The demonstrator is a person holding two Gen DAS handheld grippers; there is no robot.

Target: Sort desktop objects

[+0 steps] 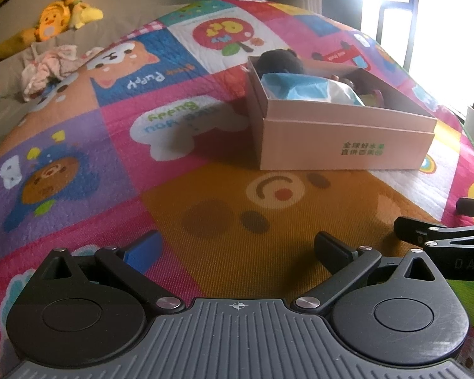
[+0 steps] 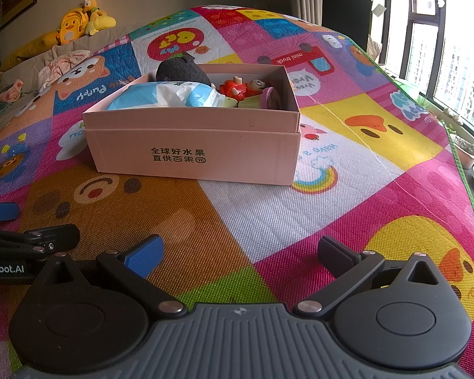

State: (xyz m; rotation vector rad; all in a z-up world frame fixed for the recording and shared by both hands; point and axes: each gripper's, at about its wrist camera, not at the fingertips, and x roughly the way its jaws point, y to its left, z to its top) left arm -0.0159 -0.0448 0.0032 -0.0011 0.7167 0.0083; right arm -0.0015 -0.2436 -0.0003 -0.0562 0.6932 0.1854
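The pink box [image 2: 192, 145] stands on the play mat [image 2: 300, 214], at 12 o'clock from the right claw [image 2: 240, 255] and at 1 o'clock from the left claw [image 1: 237, 249]. Its front wall reads "全球好水果 直供百果园". Inside lie a blue-white packet [image 2: 173, 94], a dark plush item [image 2: 180, 71], a red doll [image 2: 243, 87] and what appears to be a pink toy [image 2: 270, 98]. Mat panels read "Puppy" and "mini truck". Both claws are spread wide, gripping nothing, hovering low over the mat. The left claw's body reads "nRobot.AI".
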